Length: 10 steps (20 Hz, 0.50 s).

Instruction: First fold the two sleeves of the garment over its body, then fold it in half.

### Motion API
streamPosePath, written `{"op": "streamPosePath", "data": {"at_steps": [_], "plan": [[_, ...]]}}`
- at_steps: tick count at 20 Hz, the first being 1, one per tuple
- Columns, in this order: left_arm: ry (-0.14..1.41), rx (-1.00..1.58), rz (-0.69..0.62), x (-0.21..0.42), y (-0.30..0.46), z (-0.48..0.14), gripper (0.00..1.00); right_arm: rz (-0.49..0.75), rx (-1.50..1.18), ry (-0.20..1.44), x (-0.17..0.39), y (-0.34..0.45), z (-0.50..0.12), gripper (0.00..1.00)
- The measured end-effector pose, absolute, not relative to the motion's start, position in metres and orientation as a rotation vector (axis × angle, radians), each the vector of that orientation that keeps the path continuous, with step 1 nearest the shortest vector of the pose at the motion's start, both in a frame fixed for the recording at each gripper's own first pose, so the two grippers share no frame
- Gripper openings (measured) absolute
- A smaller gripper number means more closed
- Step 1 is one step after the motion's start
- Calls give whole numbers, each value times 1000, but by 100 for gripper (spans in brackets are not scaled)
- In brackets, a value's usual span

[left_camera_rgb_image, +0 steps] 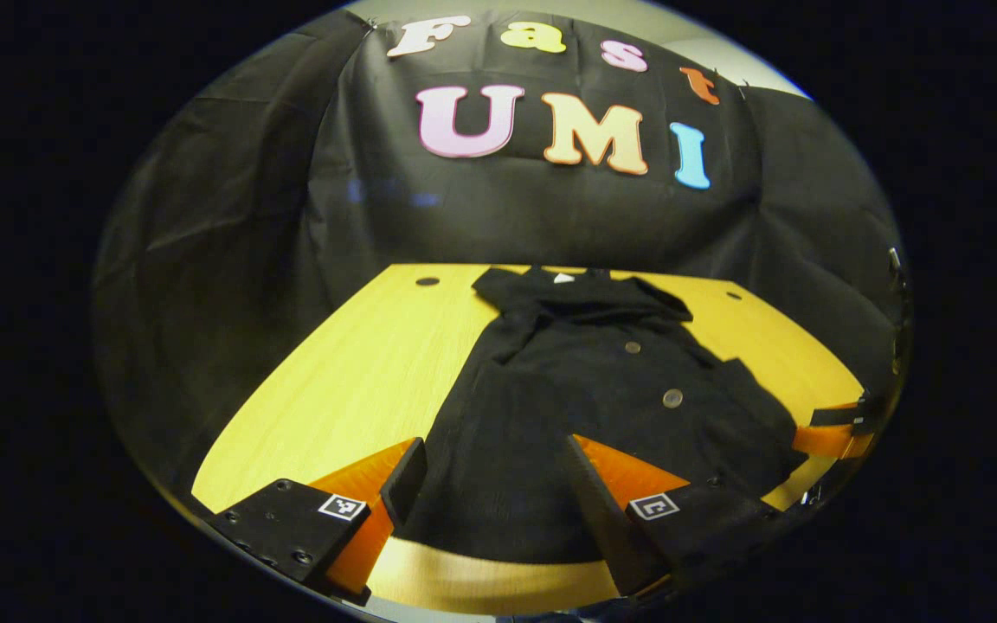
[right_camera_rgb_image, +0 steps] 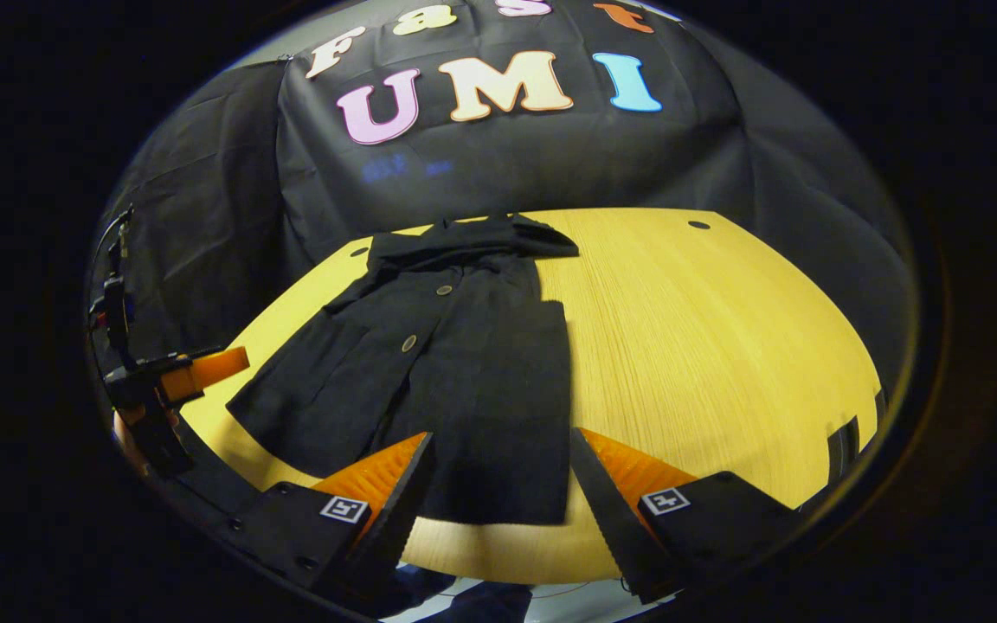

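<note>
A black buttoned garment (left_camera_rgb_image: 585,389) lies flat on the yellow wooden table (left_camera_rgb_image: 351,381), collar toward the far wall and hem toward me. My left gripper (left_camera_rgb_image: 494,450) is open, its fingers straddling the hem's near left part just above the cloth. In the right gripper view the garment (right_camera_rgb_image: 464,363) runs from the far edge to the front, its right side a straight edge. My right gripper (right_camera_rgb_image: 500,439) is open over the hem's right corner. Nothing is held. Each gripper also shows in the other's view: the right gripper (left_camera_rgb_image: 836,433) and the left gripper (right_camera_rgb_image: 178,372).
Black cloth walls close the table's far side and flanks. Small dark holes (left_camera_rgb_image: 427,281) (right_camera_rgb_image: 698,225) mark the tabletop's far corners. Bare wood (right_camera_rgb_image: 723,346) stretches to the right of the garment, and the table's front edge (left_camera_rgb_image: 481,588) lies just under my fingers.
</note>
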<state>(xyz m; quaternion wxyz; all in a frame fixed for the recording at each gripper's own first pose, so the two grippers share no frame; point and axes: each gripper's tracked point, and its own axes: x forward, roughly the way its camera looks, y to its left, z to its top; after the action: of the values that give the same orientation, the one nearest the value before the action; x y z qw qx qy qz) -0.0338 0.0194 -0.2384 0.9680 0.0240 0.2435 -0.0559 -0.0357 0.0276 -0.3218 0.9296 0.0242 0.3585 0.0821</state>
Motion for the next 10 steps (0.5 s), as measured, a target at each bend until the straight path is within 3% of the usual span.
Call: {"op": "streamPosePath", "data": {"at_steps": [2,3,4,10], "plan": [[527,53,-118,-43,18,-252,94,168,51,755,-40,29,-331,98],[551,60,-121,-46,19,-260,95,169,45,761,-42,30,-334,94],[579,65,-125,-48,19,-268,95,170,36,765,-44,32,-337,98],[645,89,-107,-58,32,-293,95,153,24,804,-43,34,-355,98]]}}
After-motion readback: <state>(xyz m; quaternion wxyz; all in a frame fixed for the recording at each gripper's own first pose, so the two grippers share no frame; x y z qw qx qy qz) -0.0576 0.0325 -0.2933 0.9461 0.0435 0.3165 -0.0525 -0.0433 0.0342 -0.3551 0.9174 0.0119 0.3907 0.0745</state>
